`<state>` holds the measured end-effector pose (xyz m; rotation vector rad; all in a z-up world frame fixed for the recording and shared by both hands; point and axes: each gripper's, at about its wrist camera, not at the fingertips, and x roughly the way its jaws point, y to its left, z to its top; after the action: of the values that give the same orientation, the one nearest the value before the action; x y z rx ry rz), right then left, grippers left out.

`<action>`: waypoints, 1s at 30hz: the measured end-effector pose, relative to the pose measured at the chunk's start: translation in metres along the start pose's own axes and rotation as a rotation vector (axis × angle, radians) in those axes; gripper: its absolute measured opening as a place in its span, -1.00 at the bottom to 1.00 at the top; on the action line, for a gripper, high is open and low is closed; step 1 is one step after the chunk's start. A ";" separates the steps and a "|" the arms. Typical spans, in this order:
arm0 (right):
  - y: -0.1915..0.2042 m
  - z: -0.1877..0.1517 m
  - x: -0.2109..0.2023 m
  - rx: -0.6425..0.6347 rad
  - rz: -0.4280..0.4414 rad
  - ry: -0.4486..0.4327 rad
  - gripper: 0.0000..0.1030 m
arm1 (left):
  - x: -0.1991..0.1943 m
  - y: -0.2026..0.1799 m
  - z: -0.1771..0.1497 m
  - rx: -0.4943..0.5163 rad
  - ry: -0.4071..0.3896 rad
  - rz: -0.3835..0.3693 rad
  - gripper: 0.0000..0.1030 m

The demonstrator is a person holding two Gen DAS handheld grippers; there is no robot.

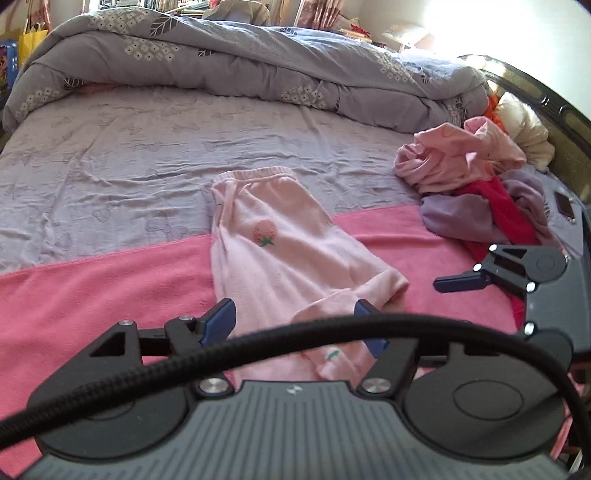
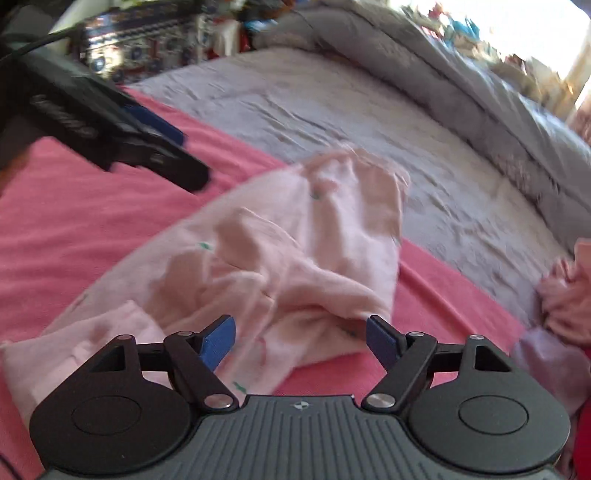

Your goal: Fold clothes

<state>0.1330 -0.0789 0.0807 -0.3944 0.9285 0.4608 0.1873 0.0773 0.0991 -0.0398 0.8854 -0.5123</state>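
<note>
Lying flat ahead of the left gripper (image 1: 295, 325), the pale pink trousers (image 1: 273, 251) straddle the pink towel (image 1: 92, 291) edge, bare sheet (image 1: 129, 147) beyond. Both grippers are released, tilted downward; the right gripper (image 2: 301, 339) hovers over 1 crumpled leg, clothes pile (image 1: 476, 184) to its right.

Daylight floods in far beyond the jaws at upper right, blowing the wall (image 1: 517, 29) out to white glare. The left view is sharp; the right view is motion-blurred. Fisheye bending curves both edges.
</note>
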 end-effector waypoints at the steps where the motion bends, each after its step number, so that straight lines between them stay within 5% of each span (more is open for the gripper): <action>1: -0.004 -0.004 -0.003 0.002 0.049 0.001 0.51 | -0.001 0.002 -0.004 0.014 0.018 0.002 0.39; 4: 0.003 -0.023 -0.021 -0.130 0.165 0.021 0.47 | -0.004 0.002 -0.028 0.084 0.108 0.005 0.39; 7: 0.035 -0.046 -0.043 -0.395 0.195 0.028 0.40 | -0.009 -0.002 -0.058 0.140 0.210 0.006 0.39; 12: 0.085 -0.065 -0.065 -0.666 0.309 -0.042 0.35 | -0.015 -0.013 -0.087 0.170 0.326 -0.052 0.39; 14: 0.095 -0.061 -0.058 -0.659 0.315 -0.039 -0.06 | -0.017 -0.020 -0.090 0.198 0.338 -0.072 0.39; 15: 0.096 -0.056 -0.050 -0.630 0.316 -0.014 -0.60 | -0.018 -0.023 -0.090 0.210 0.342 -0.080 0.39; 16: 0.095 -0.051 -0.043 -0.600 0.318 0.008 -0.78 | -0.018 -0.025 -0.090 0.220 0.342 -0.079 0.39; 30: -0.011 0.050 0.005 -0.072 0.186 -0.123 -0.71 | 0.001 -0.032 -0.055 0.360 0.209 -0.046 0.41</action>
<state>0.1748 -0.0619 0.1046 -0.3422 0.8341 0.6827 0.1330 0.0587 0.0710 0.3274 0.9858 -0.7219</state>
